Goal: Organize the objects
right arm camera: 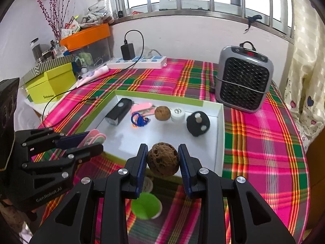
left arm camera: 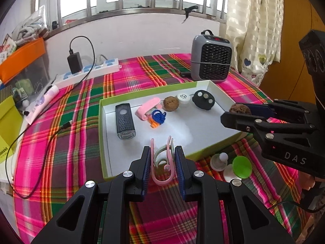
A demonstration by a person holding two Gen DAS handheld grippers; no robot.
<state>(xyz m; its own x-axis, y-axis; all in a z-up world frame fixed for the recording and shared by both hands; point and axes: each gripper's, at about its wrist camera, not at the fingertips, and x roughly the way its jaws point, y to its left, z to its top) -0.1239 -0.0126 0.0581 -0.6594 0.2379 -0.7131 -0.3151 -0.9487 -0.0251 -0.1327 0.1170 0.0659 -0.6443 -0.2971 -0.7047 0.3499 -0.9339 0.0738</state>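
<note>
Heater (right arm camera: 244, 77) behind tray (right arm camera: 220, 134) (unobstructed).

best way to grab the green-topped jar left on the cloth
Grip the green cap across its round rim, coming from above. The jar lies outside the box, leaning on a white knobbed piece, so a low sideways approach looks crowded. Both grippers are full now.

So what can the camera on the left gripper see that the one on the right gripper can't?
Only the left view shows the left gripper front on, its pads squeezing the pink and green clips, plus a small white knob outside the tray.

Only the right view shows the dried twigs and the lime box.

Both show the white tray, the heater and the right gripper's walnut.
</note>
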